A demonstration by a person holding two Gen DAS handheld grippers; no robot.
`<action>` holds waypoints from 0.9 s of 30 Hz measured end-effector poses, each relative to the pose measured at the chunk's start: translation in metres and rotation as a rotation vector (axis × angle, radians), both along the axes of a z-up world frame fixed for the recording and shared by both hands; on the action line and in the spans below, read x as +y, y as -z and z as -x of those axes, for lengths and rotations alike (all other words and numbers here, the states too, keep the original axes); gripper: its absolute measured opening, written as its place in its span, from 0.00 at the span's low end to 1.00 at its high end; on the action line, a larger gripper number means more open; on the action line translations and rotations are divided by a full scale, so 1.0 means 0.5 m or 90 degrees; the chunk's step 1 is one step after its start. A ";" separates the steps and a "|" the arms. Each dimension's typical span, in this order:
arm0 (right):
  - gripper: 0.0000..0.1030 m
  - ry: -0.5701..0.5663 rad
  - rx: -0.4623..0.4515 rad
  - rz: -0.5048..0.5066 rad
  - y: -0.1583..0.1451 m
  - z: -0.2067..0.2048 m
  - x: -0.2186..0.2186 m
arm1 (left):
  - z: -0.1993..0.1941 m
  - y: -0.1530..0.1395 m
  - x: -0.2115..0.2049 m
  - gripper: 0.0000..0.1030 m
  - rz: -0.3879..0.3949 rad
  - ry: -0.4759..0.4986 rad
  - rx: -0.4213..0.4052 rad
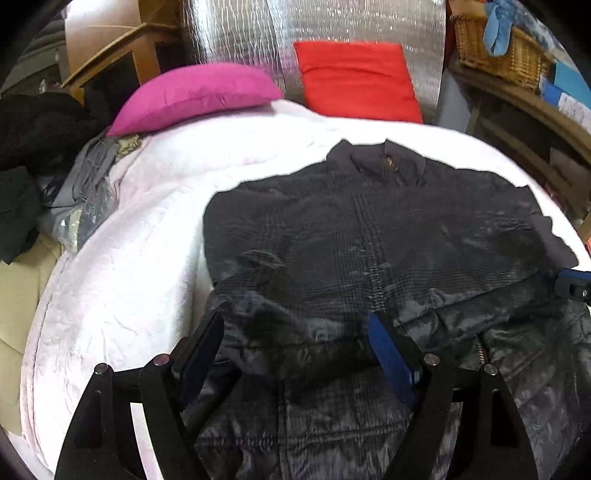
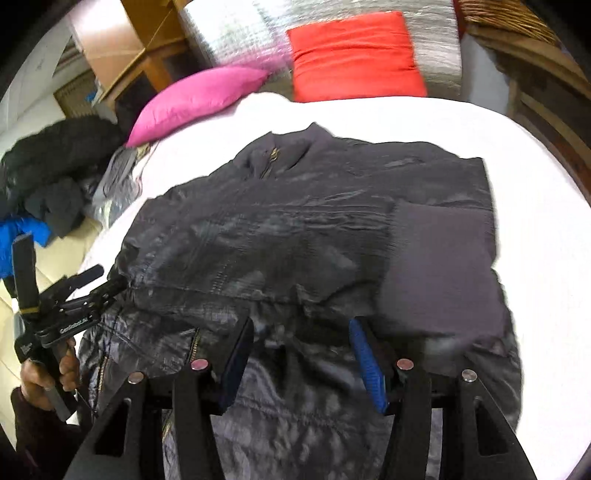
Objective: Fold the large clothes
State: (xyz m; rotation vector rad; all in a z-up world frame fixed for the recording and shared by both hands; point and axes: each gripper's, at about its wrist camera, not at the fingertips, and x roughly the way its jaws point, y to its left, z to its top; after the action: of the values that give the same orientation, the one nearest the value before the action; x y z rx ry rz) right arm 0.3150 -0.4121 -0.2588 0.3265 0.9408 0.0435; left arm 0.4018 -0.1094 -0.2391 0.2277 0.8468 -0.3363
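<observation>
A bed (image 1: 122,258) under a white textured cover carries everything; at its far edge a magenta cushion (image 1: 192,96) lies flat and a red cushion (image 1: 354,79) leans on a silvery quilted panel (image 1: 332,22). A wicker basket (image 1: 506,55) sits on wooden shelving beyond the bed's far right corner, and dark clothes (image 1: 33,129) are heaped off its left edge.

The dark jacket (image 1: 369,236) lies spread across the middle of the bed, its long axis running from near edge to far edge, collar and brass zip pointing at the cushions. Its shell is shiny and creased, faintly checked, with a quilted lining showing at the near hem; a matte ribbed cuff (image 2: 439,266) lies folded over its right side.

The left gripper (image 1: 295,332) hovers over the near hem with its blue-padded fingers spread wide, holding nothing. The right gripper (image 2: 301,339) is likewise wide apart above the hem; whether either pad touches the fabric cannot be told
</observation>
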 end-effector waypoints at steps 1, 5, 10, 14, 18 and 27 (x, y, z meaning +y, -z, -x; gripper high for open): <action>0.61 0.010 -0.003 0.001 -0.004 0.005 -0.012 | 0.006 -0.006 0.001 0.79 0.005 0.002 -0.003; 0.62 0.044 0.009 -0.003 -0.009 0.044 -0.050 | 0.036 -0.008 0.008 0.79 0.019 0.005 0.012; 0.65 0.122 0.009 0.008 -0.011 0.096 -0.101 | 0.038 -0.004 0.029 0.79 0.016 -0.027 0.014; 0.65 0.169 -0.028 -0.043 -0.020 0.096 -0.149 | 0.009 -0.015 0.050 0.79 0.058 -0.070 0.014; 0.65 0.171 -0.052 -0.045 -0.028 0.036 -0.147 | -0.027 -0.021 0.035 0.79 0.048 -0.098 -0.013; 0.74 0.235 -0.018 -0.030 0.035 -0.123 -0.237 | -0.096 0.025 -0.005 0.79 -0.028 -0.085 -0.005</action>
State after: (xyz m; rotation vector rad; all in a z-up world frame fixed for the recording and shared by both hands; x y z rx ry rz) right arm 0.3765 -0.5304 -0.2763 0.5372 0.8409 -0.2679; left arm 0.4496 -0.1117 -0.2516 0.2121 0.8574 -0.1927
